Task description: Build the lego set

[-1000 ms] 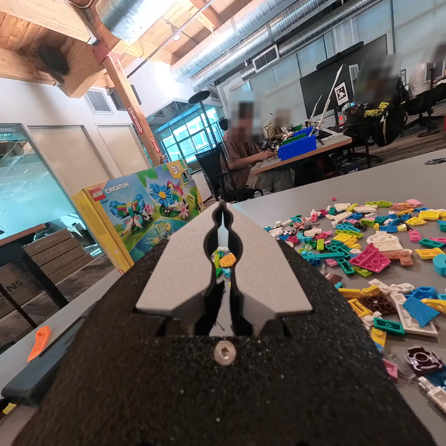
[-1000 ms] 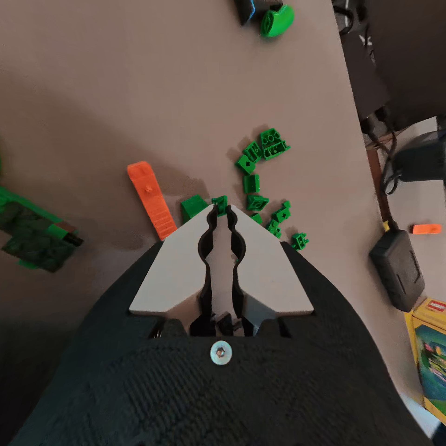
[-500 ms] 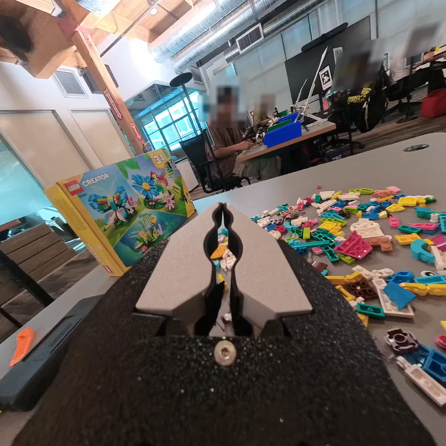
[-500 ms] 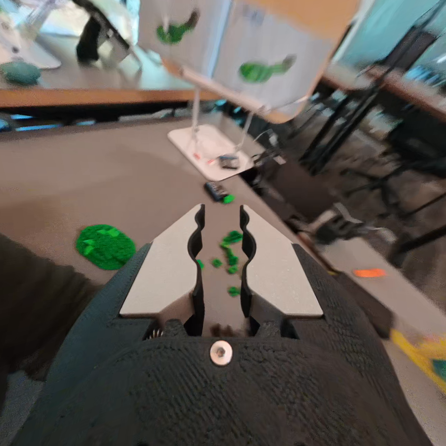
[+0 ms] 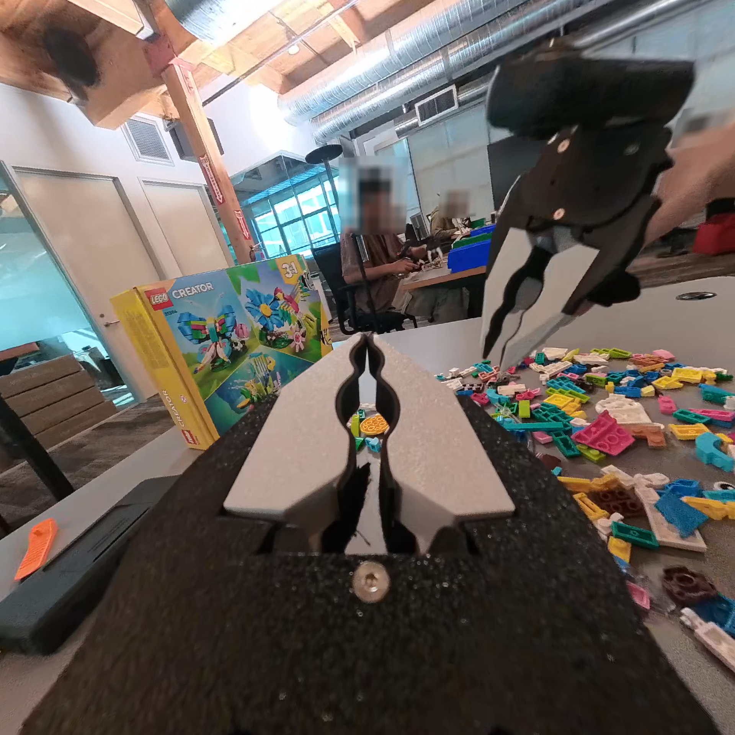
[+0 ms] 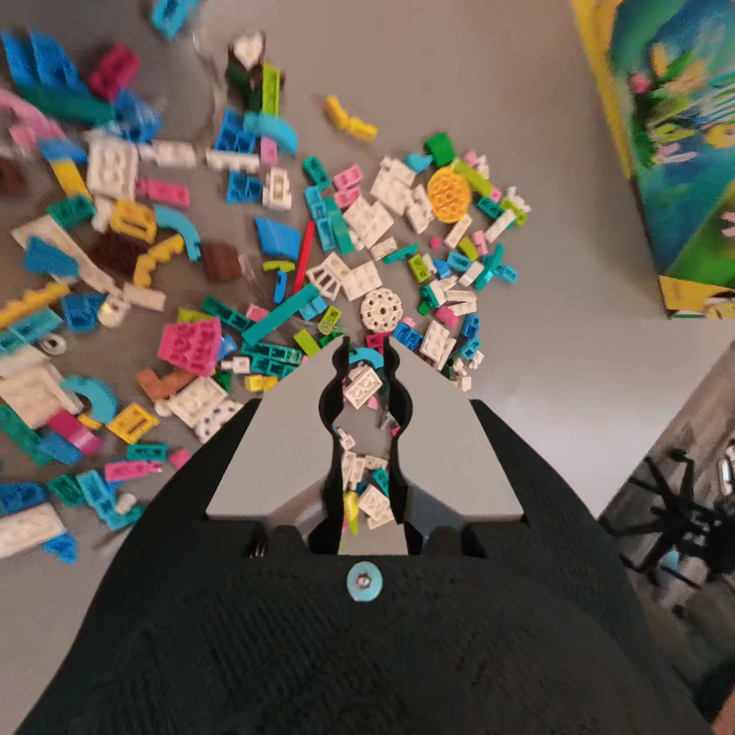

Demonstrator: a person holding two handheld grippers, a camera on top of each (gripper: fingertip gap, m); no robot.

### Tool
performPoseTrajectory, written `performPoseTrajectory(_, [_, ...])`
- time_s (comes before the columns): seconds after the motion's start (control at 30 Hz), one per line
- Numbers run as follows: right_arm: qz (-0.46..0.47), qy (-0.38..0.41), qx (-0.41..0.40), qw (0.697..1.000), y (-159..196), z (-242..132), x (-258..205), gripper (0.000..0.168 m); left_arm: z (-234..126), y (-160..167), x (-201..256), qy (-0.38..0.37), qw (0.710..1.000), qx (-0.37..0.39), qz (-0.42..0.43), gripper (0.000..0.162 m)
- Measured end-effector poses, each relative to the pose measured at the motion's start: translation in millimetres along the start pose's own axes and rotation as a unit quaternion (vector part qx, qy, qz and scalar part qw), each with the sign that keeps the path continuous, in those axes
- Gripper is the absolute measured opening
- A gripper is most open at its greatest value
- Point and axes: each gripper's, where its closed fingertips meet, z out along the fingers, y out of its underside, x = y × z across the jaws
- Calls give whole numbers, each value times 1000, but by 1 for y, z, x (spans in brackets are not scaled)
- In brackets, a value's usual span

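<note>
A pile of loose lego pieces (image 5: pixel 564 413) in many colours lies on the grey table (image 5: pixel 672 318). My left gripper (image 5: pixel 366 339) is shut and empty, low over the table, and points past the pile's left edge. My right gripper (image 5: pixel 496 355) shows at the upper right of the left wrist view, pointing steeply down with its tips just above the pile's far edge. In the right wrist view, blurred by motion, my right gripper (image 6: pixel 366 343) is open by a narrow gap and empty above the pieces (image 6: pixel 278 246). A white plate (image 6: pixel 364 385) and a light blue curved piece (image 6: pixel 368 355) show between its fingers.
The yellow lego box (image 5: pixel 234 342) stands at the table's left edge; it also shows in the right wrist view (image 6: pixel 684 159). An orange brick separator (image 5: pixel 36 548) and a flat black object (image 5: pixel 67 557) lie at the near left. People sit at desks behind.
My right gripper has opened, swung away from the green pieces to above the colourful pile, and come into the left wrist view. My left gripper has stayed shut and barely shifted.
</note>
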Motion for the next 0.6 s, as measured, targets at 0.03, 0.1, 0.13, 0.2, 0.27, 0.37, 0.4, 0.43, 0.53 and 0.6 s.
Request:
performPoseTrajectory(0.03, [-18, -19, -15, 1000, 7, 5, -2, 16, 0, 0, 1, 1, 1000, -1, 3, 0])
performPoseTrajectory(0.1, [-33, -73, -35, 996, 14, 13, -10, 17, 0, 0, 2, 1, 1000, 0, 8, 0])
performPoseTrajectory(0.13, [-34, -98, -29, 994, 12, 16, -13, 17, 0, 0, 2, 0, 1000, 1, 8, 0])
performPoseTrajectory(0.2, [-29, -142, -27, 989, 10, 21, -19, 18, 0, 0, 1, -3, 1000, 2, 8, 0])
performPoseTrajectory(0.27, [-39, -168, -39, 984, 11, 27, -21, 18, 0, 0, -1, -5, 1000, 2, 6, 0])
performPoseTrajectory(0.37, [-42, -207, -57, 976, 11, 31, -25, 18, 0, 1, -2, -8, 1000, 2, 2, 0])
performPoseTrajectory(0.4, [-42, -215, -66, 974, 12, 31, -25, 18, 0, 0, -3, -9, 1000, 2, 2, 0])
performPoseTrajectory(0.43, [-42, -221, -75, 971, 13, 32, -24, 18, -1, 1, -3, -9, 1000, 2, 1, 0])
performPoseTrajectory(0.53, [-44, -230, -98, 967, 19, 34, -22, 16, -1, 0, -4, -11, 1000, 3, -1, 0])
performPoseTrajectory(0.6, [-46, -230, -105, 966, 21, 34, -21, 16, -1, 1, -5, -13, 1000, 3, -4, 0])
